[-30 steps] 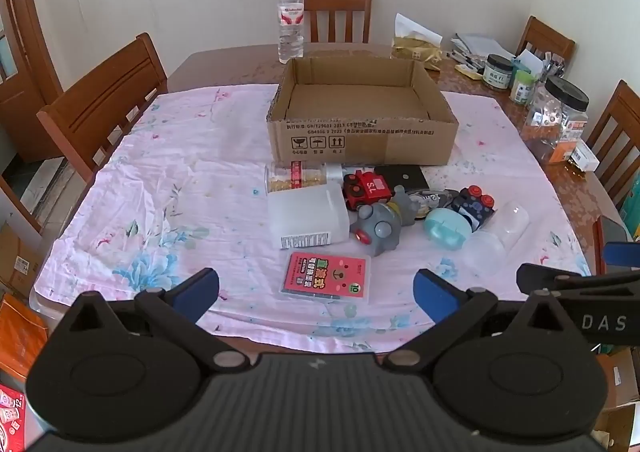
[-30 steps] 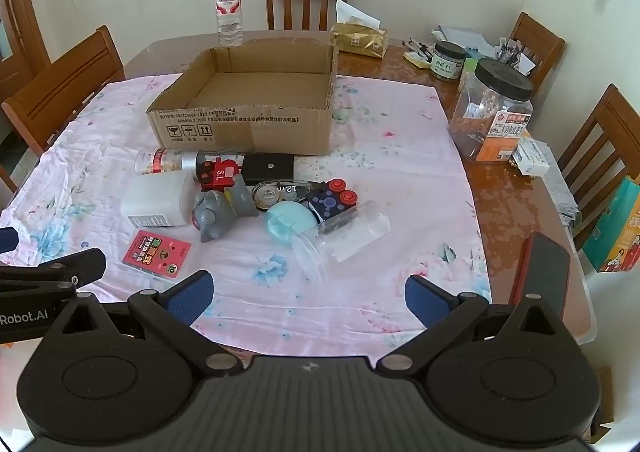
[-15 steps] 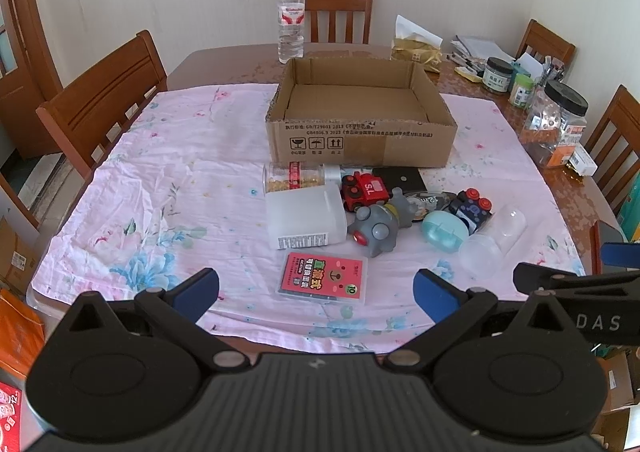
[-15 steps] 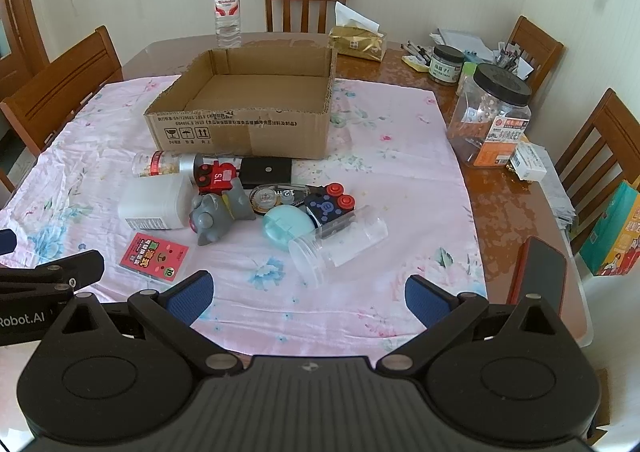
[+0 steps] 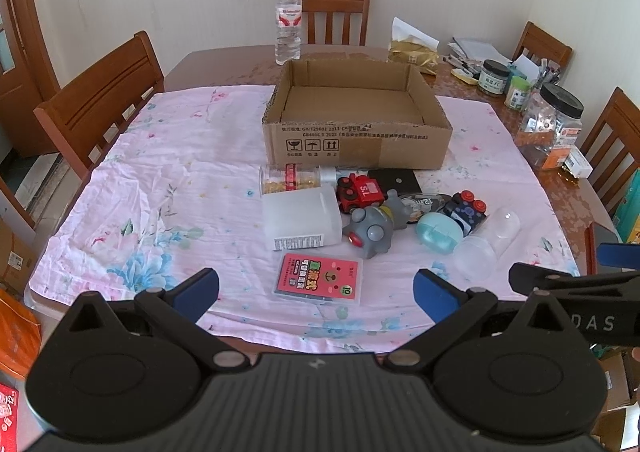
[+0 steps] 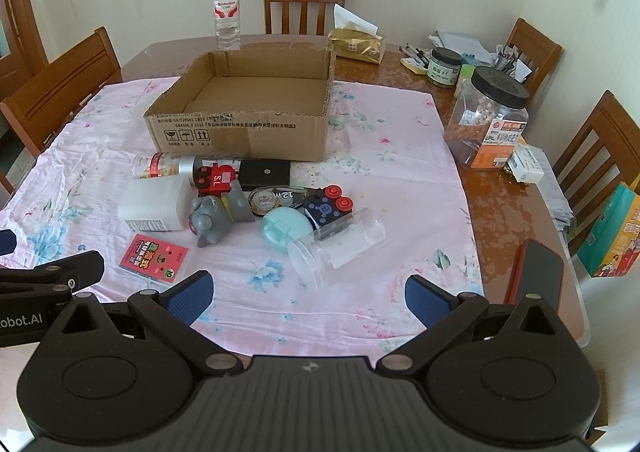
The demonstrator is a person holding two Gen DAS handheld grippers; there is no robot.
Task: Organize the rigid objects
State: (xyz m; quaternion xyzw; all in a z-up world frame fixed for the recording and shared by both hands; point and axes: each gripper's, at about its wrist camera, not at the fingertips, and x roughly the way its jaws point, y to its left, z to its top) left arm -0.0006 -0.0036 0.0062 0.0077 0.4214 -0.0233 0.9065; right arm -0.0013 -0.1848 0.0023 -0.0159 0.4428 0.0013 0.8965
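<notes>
Though toppled, clear jar mouth-nearward

We see a matt corrugated cardboard box at frame centre, wrinkled floral cloth beneath, glossy wooden table at right, and a clear plastic jar.

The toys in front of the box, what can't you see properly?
- Blue toy car: right wrist view, its lower end hidden behind the clear jar.
- Correction tape: left wrist view, mostly hidden behind the grey toy.
- White bottle: label print too small to read.
</notes>
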